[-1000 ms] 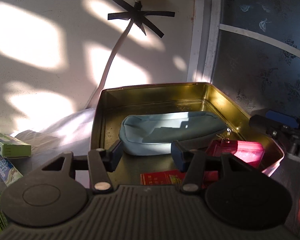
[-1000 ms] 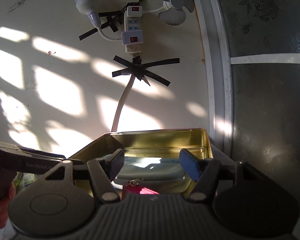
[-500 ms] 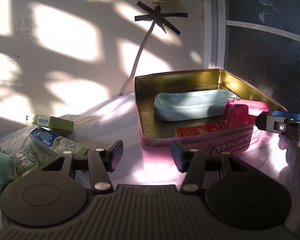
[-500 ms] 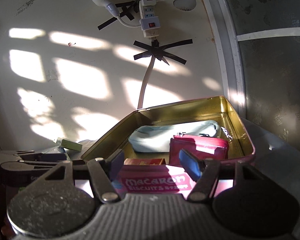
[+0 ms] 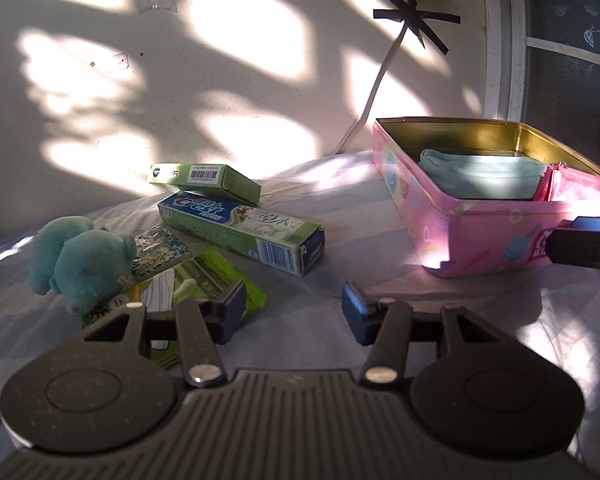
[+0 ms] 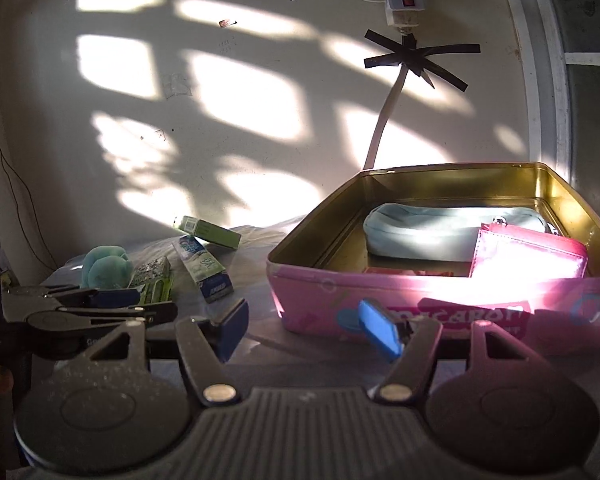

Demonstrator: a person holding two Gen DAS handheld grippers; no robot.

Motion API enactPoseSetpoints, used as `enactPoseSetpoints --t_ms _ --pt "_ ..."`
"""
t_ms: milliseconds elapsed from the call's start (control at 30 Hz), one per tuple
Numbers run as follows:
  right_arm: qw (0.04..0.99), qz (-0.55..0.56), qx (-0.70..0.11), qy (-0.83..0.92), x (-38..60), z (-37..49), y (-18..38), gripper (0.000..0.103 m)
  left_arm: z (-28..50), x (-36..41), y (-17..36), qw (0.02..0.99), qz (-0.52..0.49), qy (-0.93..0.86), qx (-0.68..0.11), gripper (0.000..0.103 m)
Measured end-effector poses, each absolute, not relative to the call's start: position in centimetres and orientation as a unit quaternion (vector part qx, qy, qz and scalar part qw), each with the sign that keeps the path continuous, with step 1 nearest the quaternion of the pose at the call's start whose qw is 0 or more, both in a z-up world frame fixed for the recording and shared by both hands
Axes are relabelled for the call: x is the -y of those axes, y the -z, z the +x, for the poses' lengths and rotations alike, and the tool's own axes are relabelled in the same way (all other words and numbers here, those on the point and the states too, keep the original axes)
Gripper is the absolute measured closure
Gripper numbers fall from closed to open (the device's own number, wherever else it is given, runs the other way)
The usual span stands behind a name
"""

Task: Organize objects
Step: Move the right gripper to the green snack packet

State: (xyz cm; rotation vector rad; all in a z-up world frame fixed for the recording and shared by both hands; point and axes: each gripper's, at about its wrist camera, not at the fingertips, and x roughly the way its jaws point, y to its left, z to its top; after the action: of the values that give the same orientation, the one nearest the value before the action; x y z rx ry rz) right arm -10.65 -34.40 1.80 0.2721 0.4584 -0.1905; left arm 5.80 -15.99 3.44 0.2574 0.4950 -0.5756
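Observation:
A pink biscuit tin (image 5: pixel 476 236) (image 6: pixel 312 292) stands open on the bed at the right. It holds a light blue pouch (image 5: pixel 480 174) (image 6: pixel 428 232), a pink wallet (image 5: pixel 576 188) (image 6: pixel 528 256) and a red packet (image 6: pixel 408 271). Left of the tin lie a toothpaste box (image 5: pixel 240 230) (image 6: pixel 204 266), a small green box (image 5: pixel 208 178) (image 6: pixel 208 232), a teal plush toy (image 5: pixel 80 260) (image 6: pixel 104 264) and green packets (image 5: pixel 204 280). My left gripper (image 5: pixel 294 314) is open and empty, low over the bedsheet beside the packets. My right gripper (image 6: pixel 302 330) is open and empty in front of the tin.
A cream wall (image 5: pixel 220 80) stands close behind, with a cord (image 5: pixel 376 92) taped down it and a power strip (image 6: pixel 402 0) above. A dark patterned panel (image 5: pixel 572 60) rises at the right behind the tin. The bedsheet (image 5: pixel 340 220) is wrinkled.
Both grippers have drawn back from over the tin. The left one has swung left and down toward the loose items; the right one has lowered to the tin's front wall.

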Motion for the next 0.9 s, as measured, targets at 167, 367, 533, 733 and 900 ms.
enactPoseSetpoints --t_ms 167,367,533,733,900 --pt "0.960 0.125 -0.239 0.075 32.8 -9.5 -1.8 0.040 6.3 14.1 -2.7 0.924 0.116 0.267 -0.250 0.048" --pt "0.961 0.108 -0.250 0.047 30.9 -8.0 -1.9 0.040 6.9 11.6 -2.4 0.926 0.102 0.256 -0.258 0.048" --pt "0.959 0.090 -0.268 0.006 28.9 -6.2 -1.5 0.040 6.9 8.6 -2.3 0.929 0.084 0.253 -0.258 0.047" --pt "0.950 0.072 -0.298 -0.057 26.4 -2.8 -0.4 0.043 9.2 3.0 -2.8 0.933 0.001 0.226 -0.282 0.047" --pt "0.945 0.079 -0.305 -0.090 25.6 1.2 0.0 0.050 12.0 0.6 -3.1 0.914 -0.084 0.233 -0.322 0.047"
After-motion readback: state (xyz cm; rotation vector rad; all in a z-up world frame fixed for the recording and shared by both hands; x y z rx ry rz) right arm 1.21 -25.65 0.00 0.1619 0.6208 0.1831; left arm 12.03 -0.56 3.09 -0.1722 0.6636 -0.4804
